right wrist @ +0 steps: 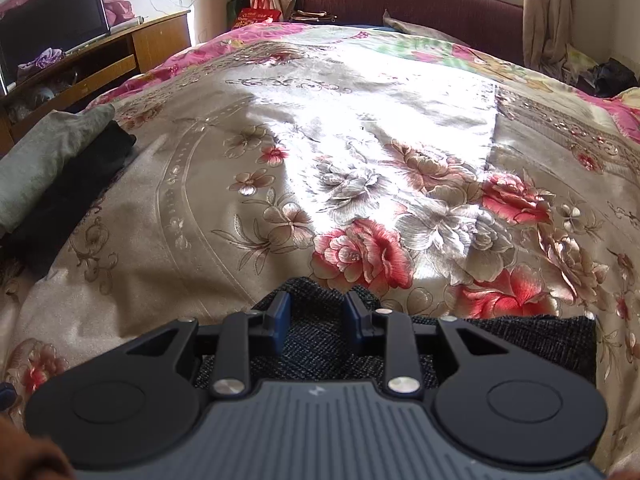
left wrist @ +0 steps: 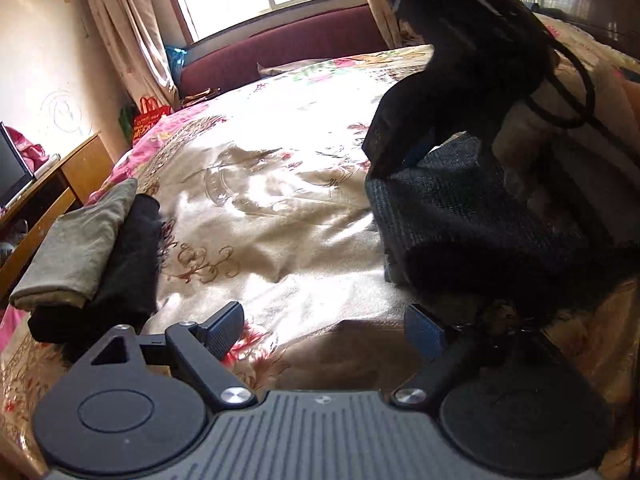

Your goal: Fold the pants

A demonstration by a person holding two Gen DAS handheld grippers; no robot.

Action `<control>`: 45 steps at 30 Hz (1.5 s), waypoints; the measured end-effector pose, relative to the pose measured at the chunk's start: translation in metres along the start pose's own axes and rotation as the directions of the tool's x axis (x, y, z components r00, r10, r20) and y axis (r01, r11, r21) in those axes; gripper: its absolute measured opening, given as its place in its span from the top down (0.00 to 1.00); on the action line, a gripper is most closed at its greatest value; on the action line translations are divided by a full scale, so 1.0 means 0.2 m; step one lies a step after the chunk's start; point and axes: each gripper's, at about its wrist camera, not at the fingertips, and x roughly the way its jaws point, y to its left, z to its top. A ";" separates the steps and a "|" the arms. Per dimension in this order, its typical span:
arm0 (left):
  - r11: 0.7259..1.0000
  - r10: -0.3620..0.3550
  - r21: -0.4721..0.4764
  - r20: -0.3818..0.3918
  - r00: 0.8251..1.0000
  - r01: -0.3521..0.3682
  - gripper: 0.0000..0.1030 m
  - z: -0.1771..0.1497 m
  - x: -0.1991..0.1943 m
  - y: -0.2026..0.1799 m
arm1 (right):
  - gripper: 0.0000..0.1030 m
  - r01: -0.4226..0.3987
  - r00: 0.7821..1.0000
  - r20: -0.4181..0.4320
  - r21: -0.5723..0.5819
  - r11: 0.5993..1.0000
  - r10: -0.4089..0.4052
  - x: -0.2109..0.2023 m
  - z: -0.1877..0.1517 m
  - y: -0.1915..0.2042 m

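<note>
Nearest me, my left gripper (left wrist: 326, 330) hangs released over the flowered bedspread (left wrist: 280, 208) with nothing between its fingers. My right gripper (right wrist: 316, 320) has its pads a little apart either side of a fold of the dark folded pants (right wrist: 520, 340), which lie at the near right of the bed; I cannot tell if they pinch. Farther left sits a stack of folded clothes (left wrist: 92, 248), and beyond it the maroon headboard (left wrist: 288, 48).
</note>
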 end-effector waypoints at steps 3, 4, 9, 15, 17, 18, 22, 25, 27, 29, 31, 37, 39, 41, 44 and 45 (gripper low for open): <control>1.000 -0.004 -0.004 -0.004 1.000 0.004 0.02 0.00 -0.05 0.01 | 0.71 -0.089 0.995 0.059 0.109 0.990 0.083 -0.14 -0.01 -0.12; 1.000 -0.018 0.001 0.003 1.000 0.018 0.02 0.00 -0.06 0.00 | 0.70 -0.111 0.992 0.080 0.131 0.985 0.101 -0.19 -0.03 -0.15; 0.995 -0.101 0.027 0.034 0.994 0.100 0.02 0.10 -0.08 -0.04 | 0.68 -0.136 0.983 0.149 0.174 0.975 0.110 -0.38 -0.16 -0.36; 0.988 -0.149 0.050 0.019 0.989 0.148 0.00 0.21 0.08 -0.08 | 0.66 -0.087 0.988 0.143 0.181 0.980 0.062 -0.41 -0.22 -0.52; 0.982 -0.188 0.033 -0.029 0.982 0.189 0.00 0.23 0.19 -0.08 | 0.65 -0.081 0.989 0.137 0.197 0.977 0.054 -0.41 -0.24 -0.57; 0.974 -0.224 0.007 -0.053 0.973 0.224 0.00 0.24 0.24 -0.08 | 0.64 -0.077 0.990 0.132 0.208 0.975 0.050 -0.41 -0.25 -0.59; 0.950 -0.312 -0.019 -0.045 0.949 0.312 0.10 0.29 0.33 -0.07 | 0.62 -0.059 0.995 0.096 0.235 0.970 0.038 -0.39 -0.32 -0.67; 0.944 -0.331 -0.007 -0.039 0.943 0.331 0.15 0.32 0.35 -0.06 | 0.61 -0.070 0.995 0.084 0.243 0.968 0.051 -0.38 -0.36 -0.68; 0.938 -0.347 -0.009 -0.049 0.937 0.347 0.15 0.34 0.38 -0.05 | 0.58 -0.078 0.995 0.085 0.244 0.967 0.059 -0.37 -0.37 -0.69; 0.929 -0.370 -0.017 -0.058 0.927 0.370 0.19 0.36 0.39 -0.04 | 0.58 -0.092 0.993 0.100 0.267 0.959 0.068 -0.39 -0.38 -0.69; 0.922 -0.388 -0.006 -0.065 0.919 0.388 0.25 0.37 0.40 -0.06 | 0.58 -0.098 0.992 0.110 0.292 0.951 0.068 -0.41 -0.40 -0.71; 0.918 -0.394 0.011 -0.062 0.917 0.395 0.46 0.39 0.39 -0.06 | 0.58 -0.089 0.991 0.121 0.311 0.946 0.054 -0.48 -0.46 -0.74; 0.921 -0.388 -0.001 -0.048 0.920 0.389 0.55 0.42 0.37 -0.05 | 0.56 -0.098 0.992 0.107 0.329 0.939 0.066 -0.47 -0.48 -0.75; 0.921 -0.390 0.002 -0.052 0.919 0.390 0.58 0.43 0.38 -0.06 | 0.52 -0.123 0.990 0.103 0.355 0.927 0.092 -0.44 -0.50 -0.76; 0.916 -0.401 -0.010 -0.059 0.914 0.401 0.59 0.42 0.42 -0.03 | 0.51 -0.140 0.988 0.111 0.383 0.913 0.105 -0.44 -0.50 -0.78; 0.916 -0.400 -0.006 -0.056 0.915 0.400 0.59 0.42 0.41 -0.03 | 0.51 -0.143 0.988 0.114 0.382 0.913 0.107 -0.44 -0.50 -0.78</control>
